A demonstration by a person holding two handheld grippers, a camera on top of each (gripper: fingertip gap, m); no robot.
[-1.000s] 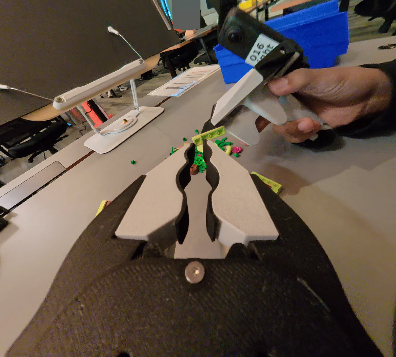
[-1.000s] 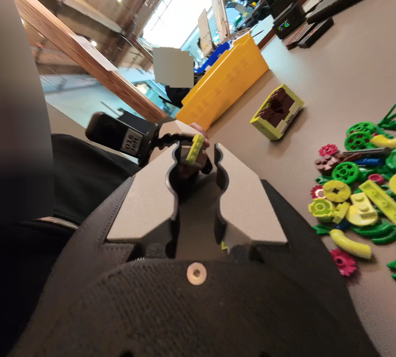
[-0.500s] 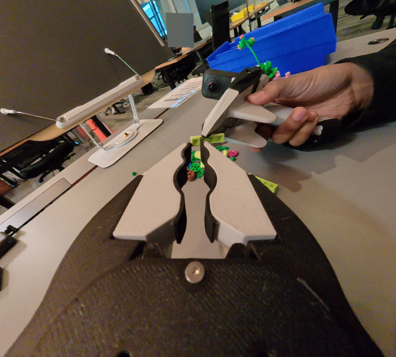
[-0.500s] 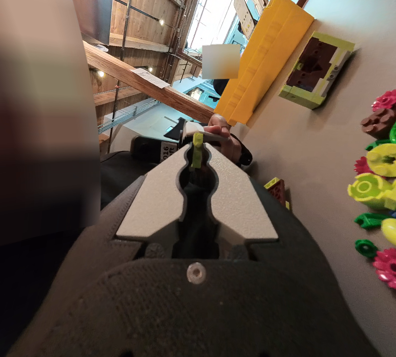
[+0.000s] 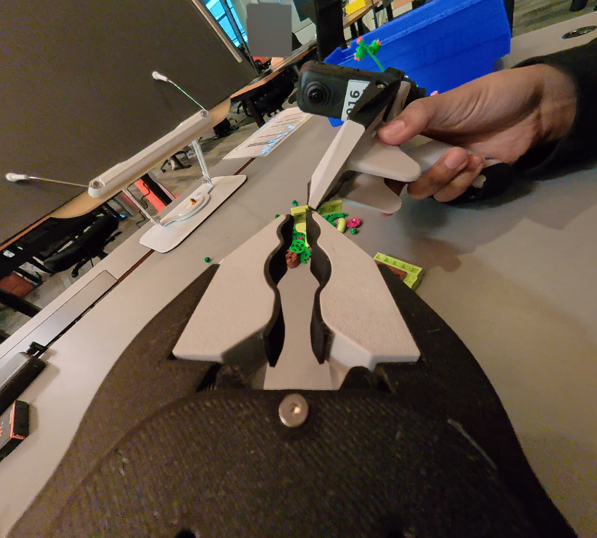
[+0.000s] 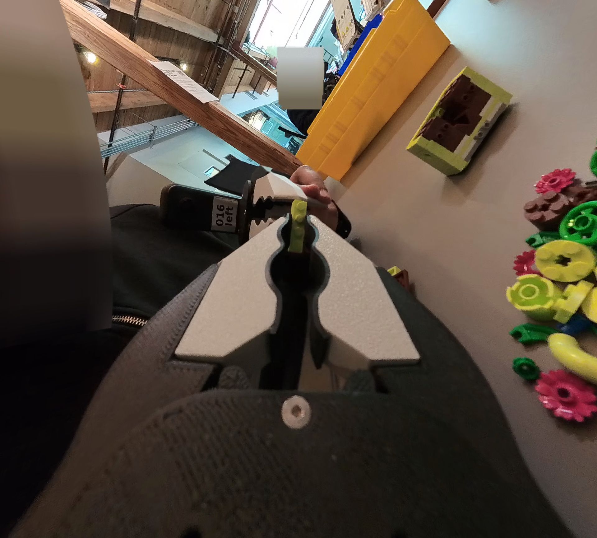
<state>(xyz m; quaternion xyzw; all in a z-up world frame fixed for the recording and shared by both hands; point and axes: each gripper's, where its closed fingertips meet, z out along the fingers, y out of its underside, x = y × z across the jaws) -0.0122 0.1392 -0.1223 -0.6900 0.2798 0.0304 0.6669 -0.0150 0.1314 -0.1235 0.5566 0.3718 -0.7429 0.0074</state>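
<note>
The fingers of the right gripper (image 6: 297, 233) were pressed together on a narrow lime-green studded plastic plate (image 6: 298, 226), which was held edge-on between the tips with one end sticking out past them. In the left wrist view the same right gripper (image 5: 311, 206) was seen above the pile of small plastic bricks (image 5: 318, 228), its tips just over the lime piece (image 5: 329, 207) there; it was gripped by a person's hand (image 5: 478, 134), and a black camera (image 5: 336, 95) was mounted on top of it.

The fingers of the left gripper (image 5: 298, 220) were set slightly apart, with a narrow gap between the wavy black pads, and nothing was held between them. They were pointed at the pile, whose green gear-like rounds and brown piece were visible through the gap.

The pile lay on a grey table (image 5: 484, 280). Just beside the pile, toward the left gripper, a lime-and-brown brick assembly (image 5: 399, 268) was seen. Beyond the pile, a blue plastic bin (image 5: 445, 34) and a white desk stand with thin rods (image 5: 181, 147) were placed. In the right wrist view, a lime-framed brown brick box (image 6: 458, 125) lay well apart from the pile, with a yellow plastic bin (image 6: 371, 86) behind it.
</note>
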